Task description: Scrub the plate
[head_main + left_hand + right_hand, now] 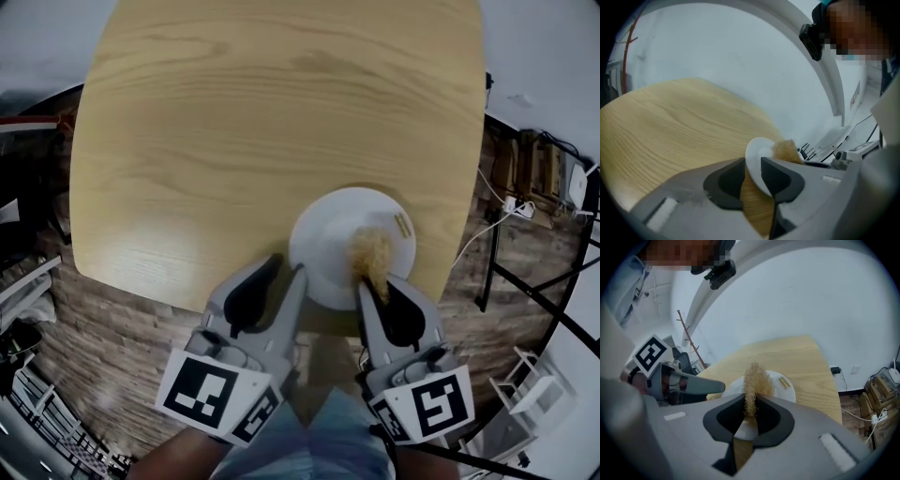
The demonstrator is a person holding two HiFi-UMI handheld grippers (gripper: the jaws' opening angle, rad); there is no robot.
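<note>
Where the plate [328, 234] lies, the right gripper [750, 405] holds a scrubber [757, 378].

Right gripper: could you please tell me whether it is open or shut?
Shut on the scrubber: the right gripper pinches that tan fibre wad flat between its jaws.

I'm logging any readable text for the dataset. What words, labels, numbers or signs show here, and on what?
On the white plate, a small yellow label: too small to read.
On the left marker cube and the right marker cube: black-and-white square patterns only, no words.
No other text is legible.
</note>
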